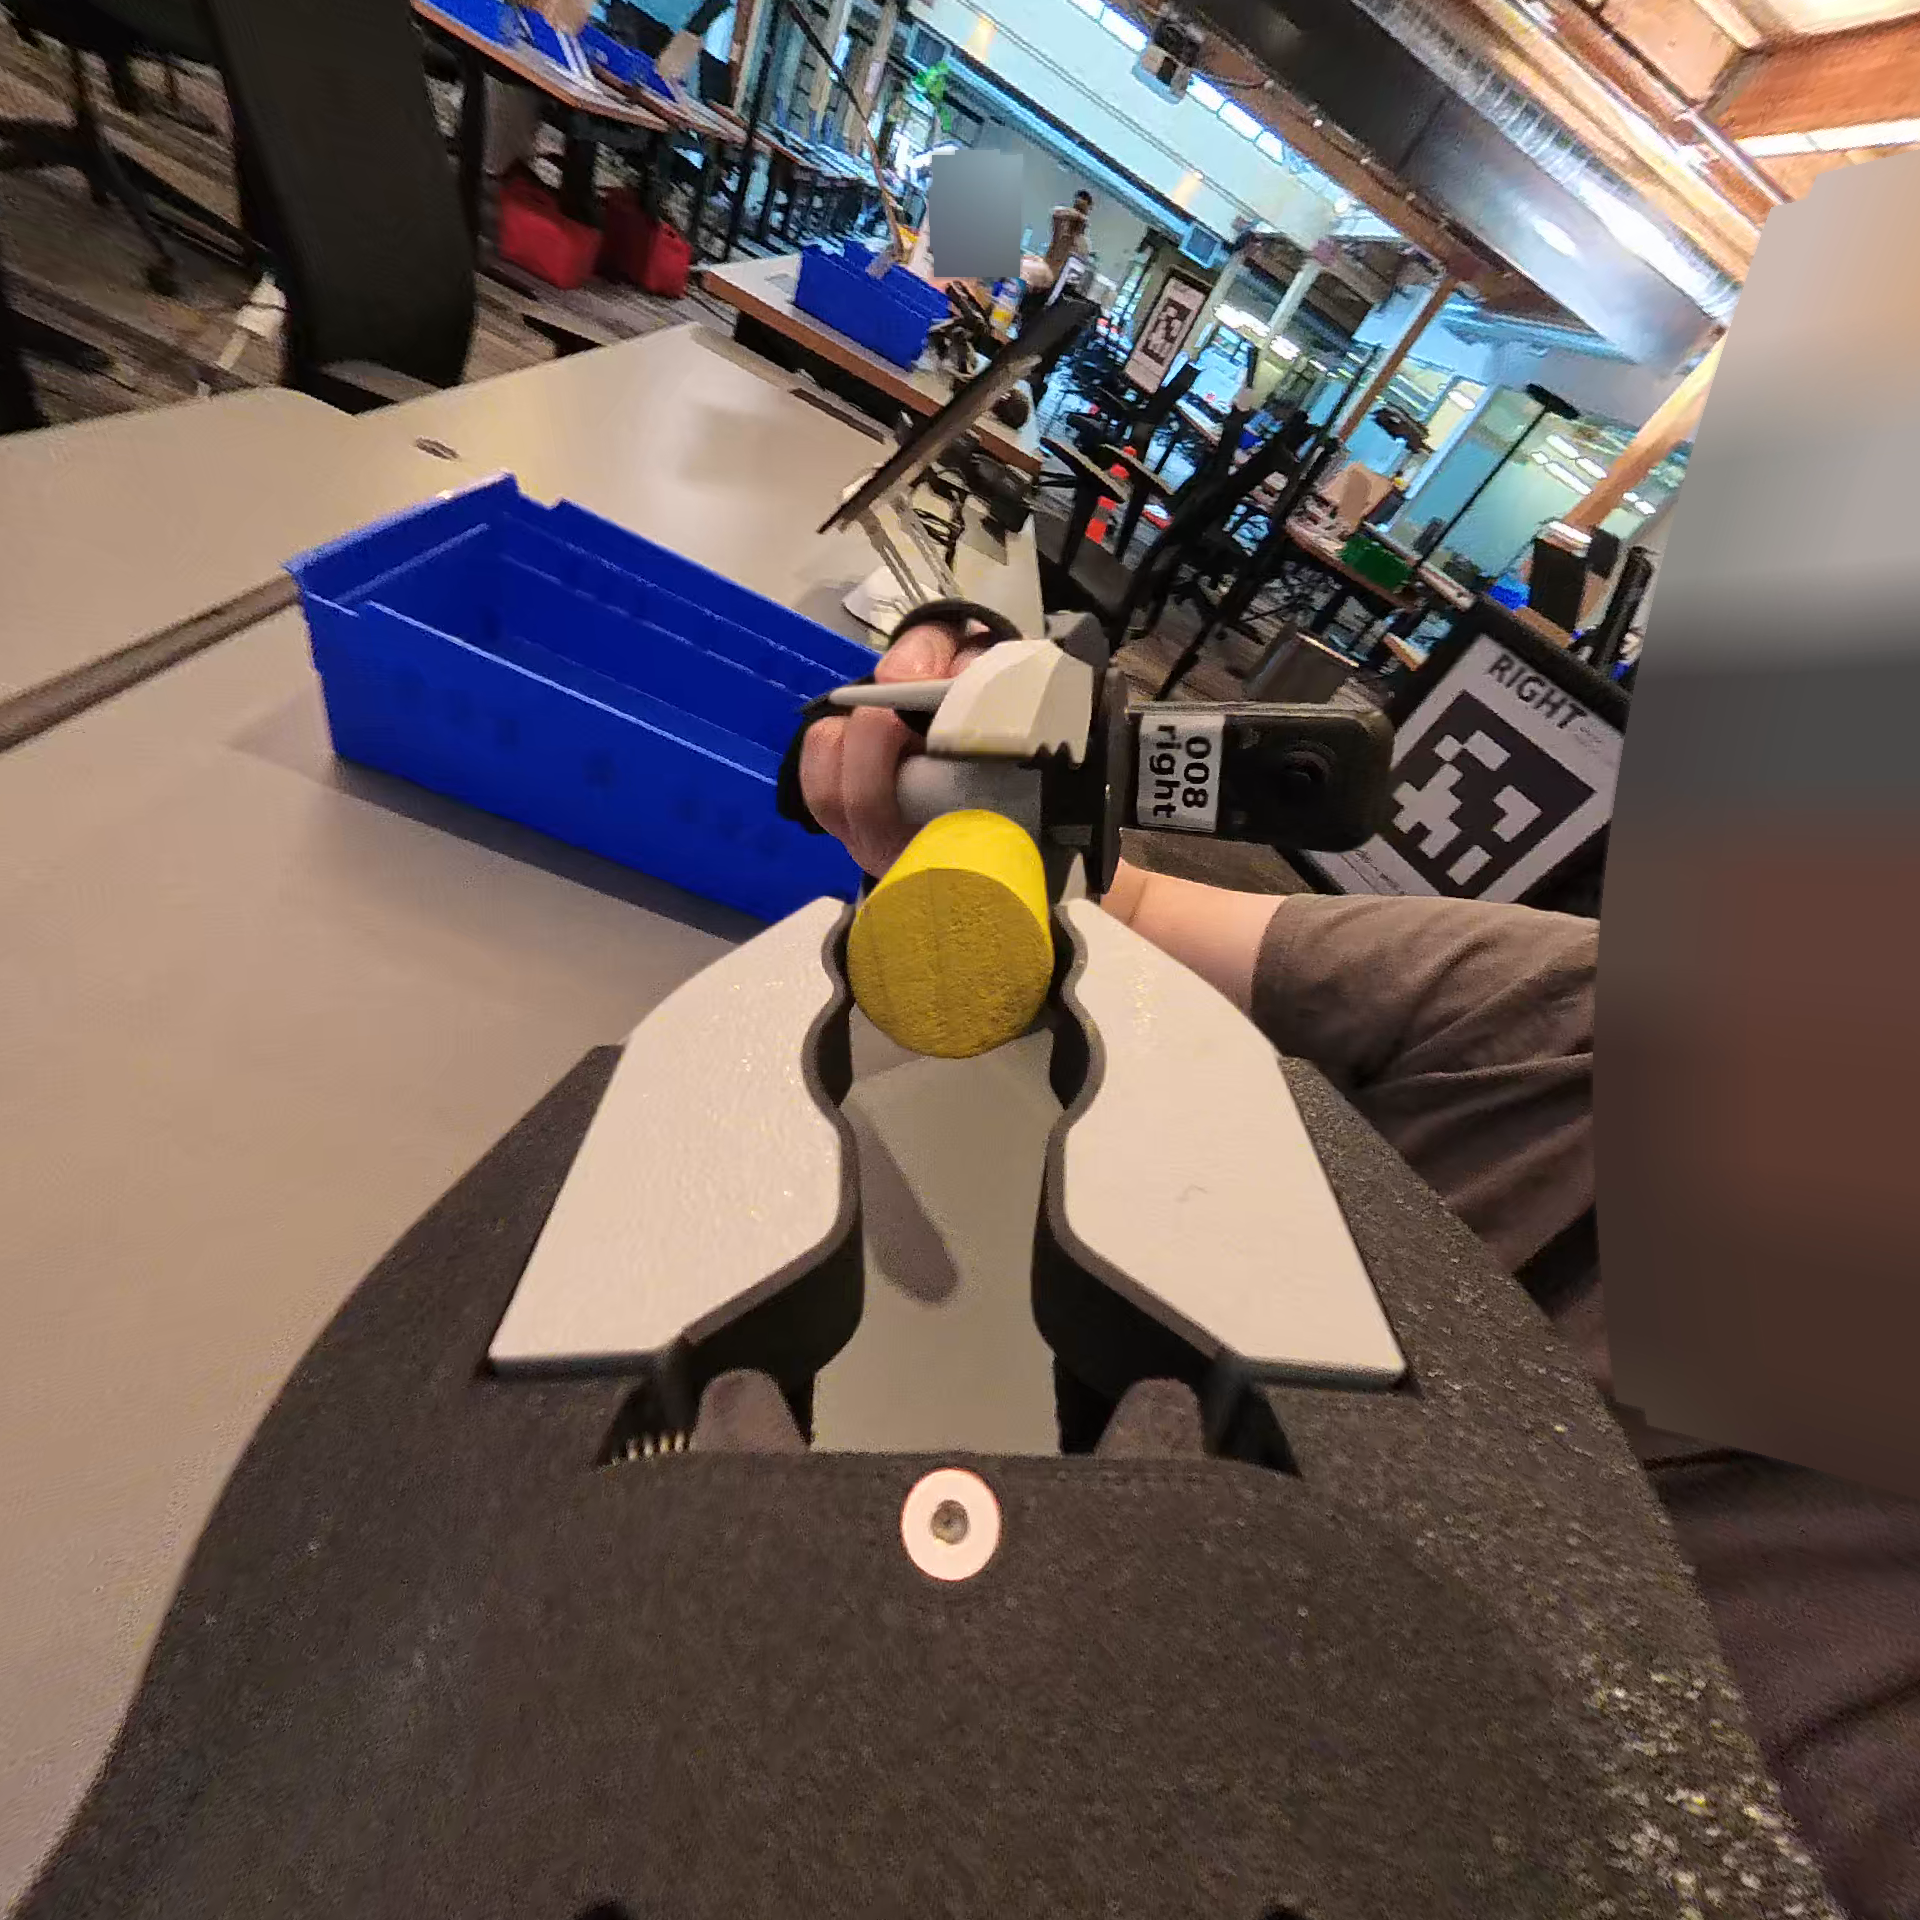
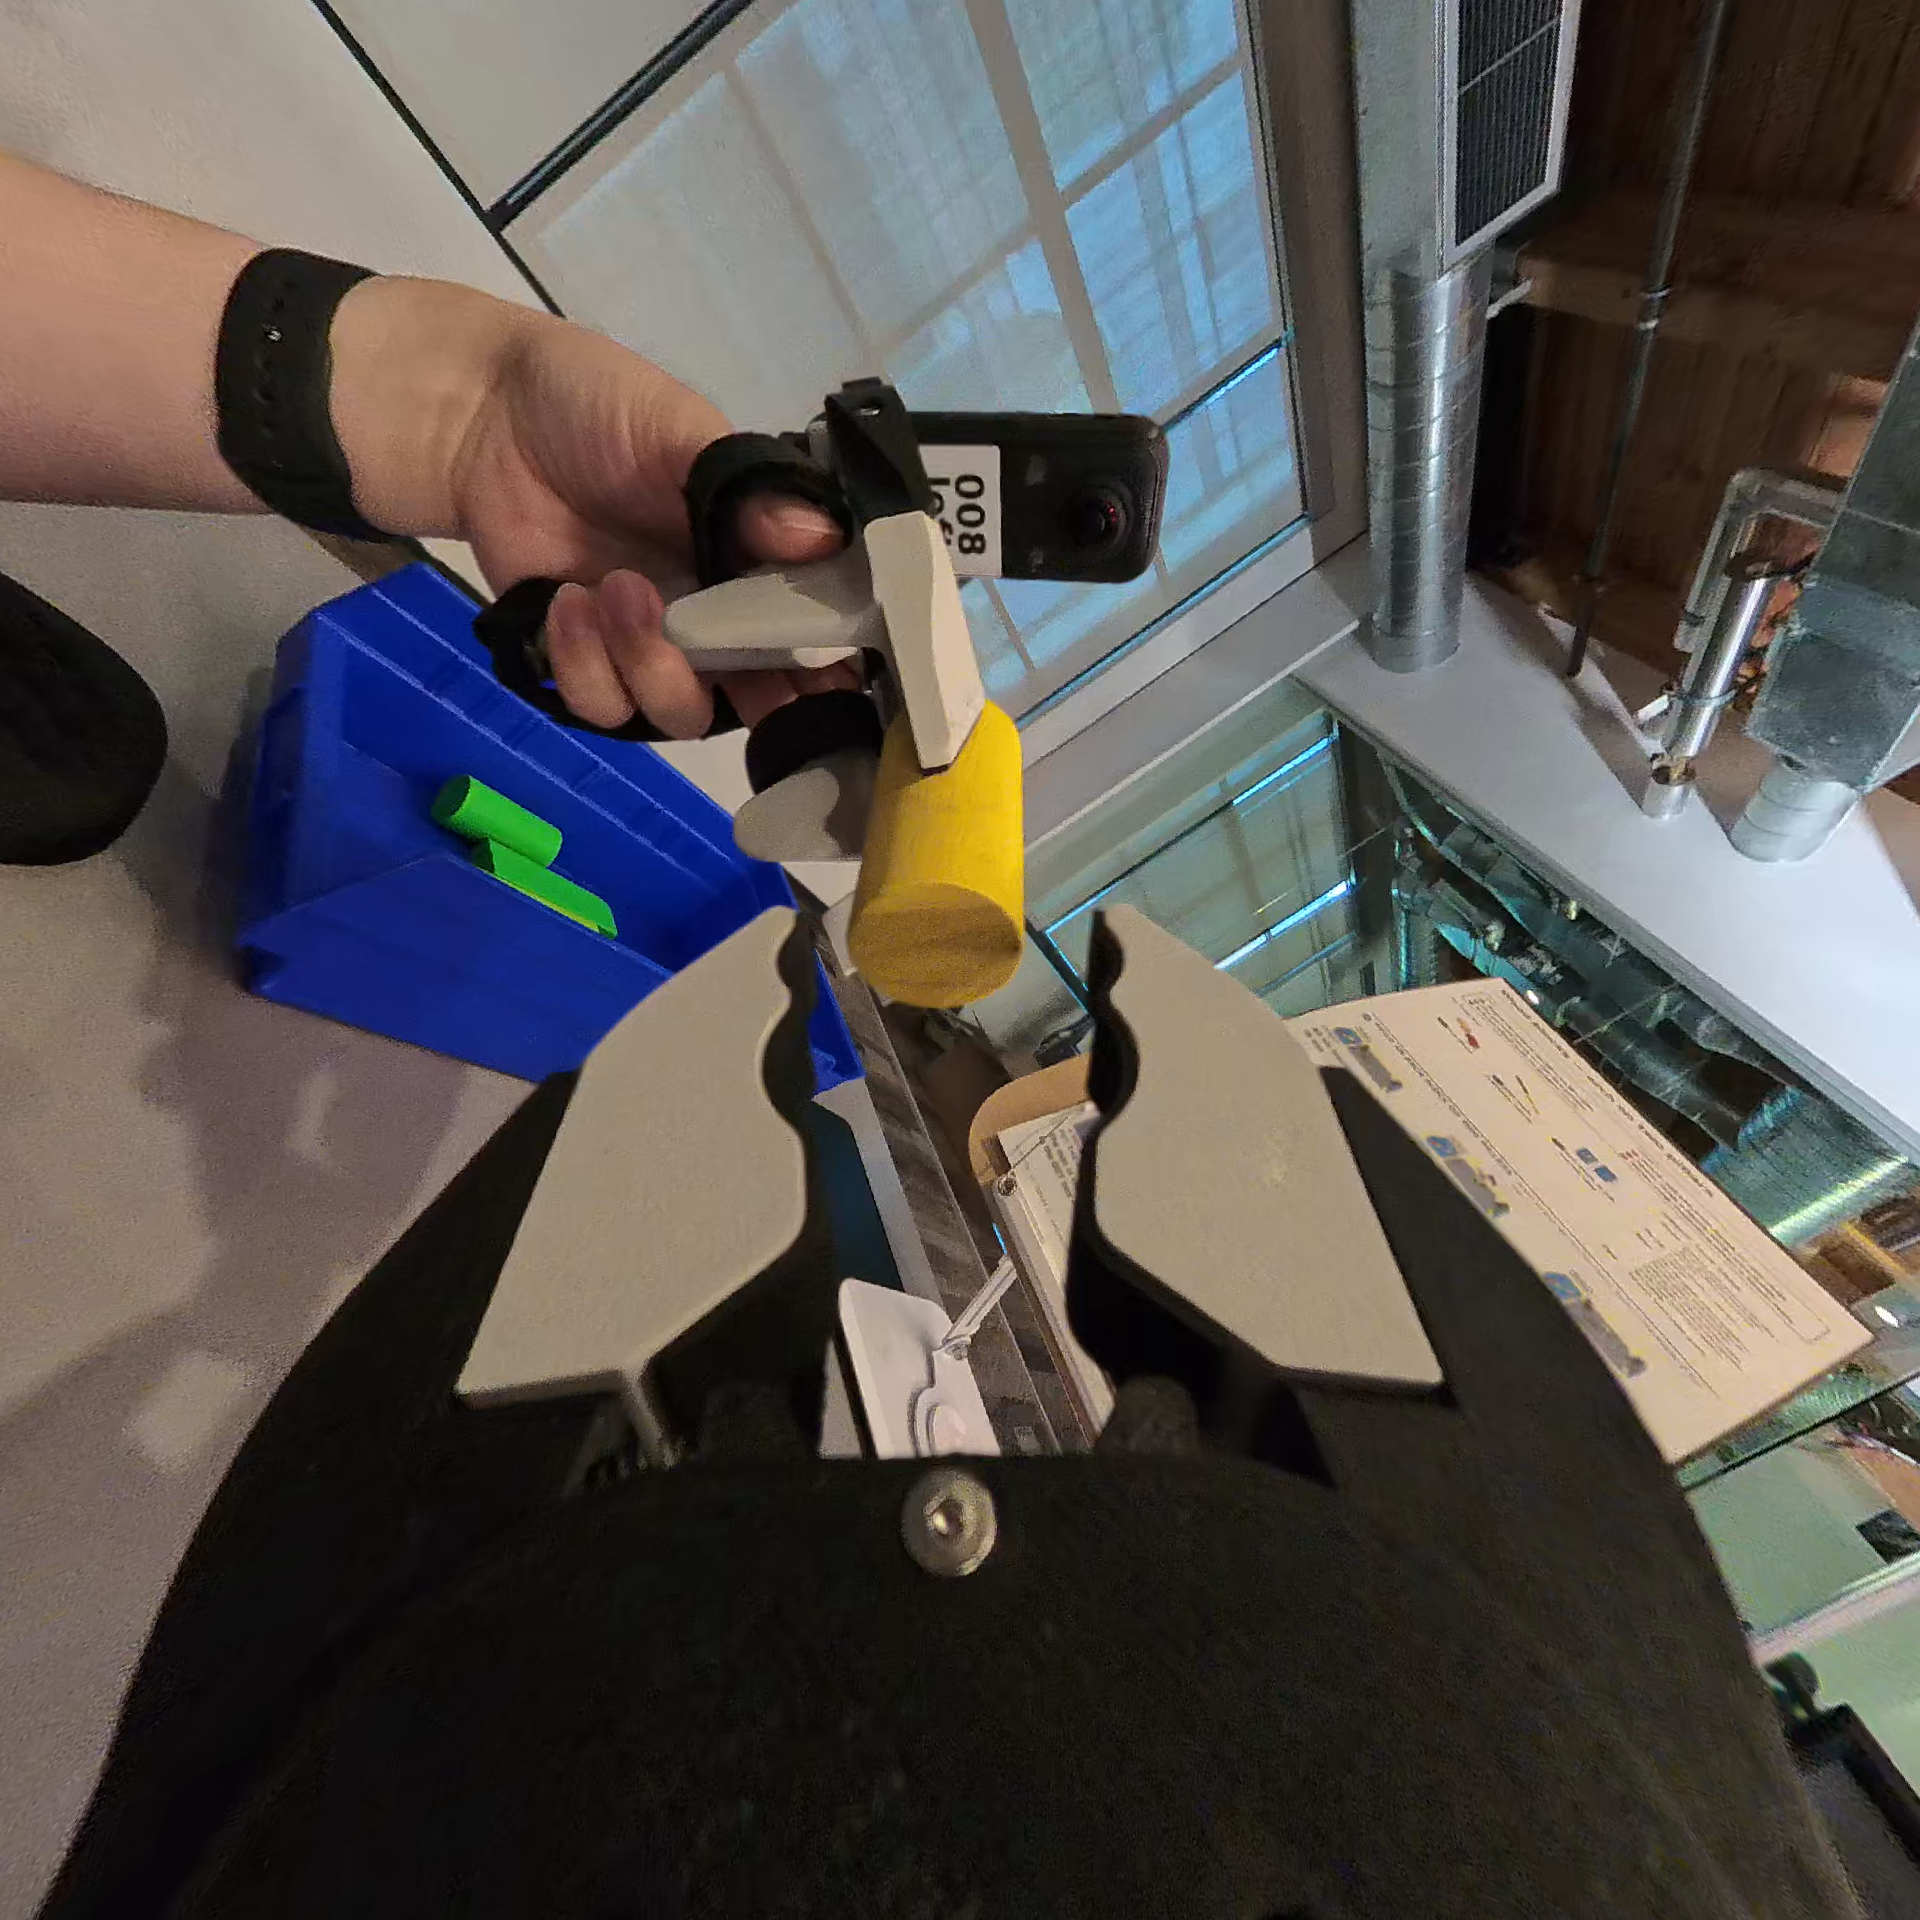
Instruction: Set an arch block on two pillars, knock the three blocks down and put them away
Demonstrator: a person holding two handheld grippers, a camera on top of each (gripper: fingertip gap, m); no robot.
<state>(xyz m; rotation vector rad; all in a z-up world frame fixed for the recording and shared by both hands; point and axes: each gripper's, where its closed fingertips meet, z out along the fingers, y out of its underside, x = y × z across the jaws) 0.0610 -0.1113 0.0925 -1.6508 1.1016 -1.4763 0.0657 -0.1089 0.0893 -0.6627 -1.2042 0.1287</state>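
While the two grippers faced each other above the grey table (image 1: 260, 1039), the blue bin (image 1: 582, 707) lay farthest left in the left wrist view, long and ribbed inside, resting flat on the tabletop. In the right wrist view the same bin (image 2: 436, 956) sat at the left, and two green blocks (image 2: 520, 847) lay in it, one a short cylinder and the other flatter, touching each other near the middle of the bin's floor.

Just right of the bin, the left gripper (image 1: 951, 956) was clamped on a yellow cylinder (image 1: 951, 961), its grey fingers (image 1: 727, 1122) closed against the block's rounded sides near their tips. The cylinder's flat end pointed back at the camera, and the block hung in the air, clear of the table. Seen from the right wrist view, the left gripper (image 2: 883, 779) held the yellow cylinder (image 2: 940, 883) by its upper part, with the lower end free and the person's hand (image 2: 540, 488) on the handle, a black band on the wrist.

The right gripper (image 2: 940, 956) stood spread apart and held nothing; its fingertips sat just below the yellow cylinder's free end, either side of it, without touching. In the left wrist view the right gripper (image 1: 1049, 831) showed behind the cylinder, gripped by the person's other hand (image 1: 873, 769). Farther right stood a square black-and-white marker board (image 1: 1496, 779).
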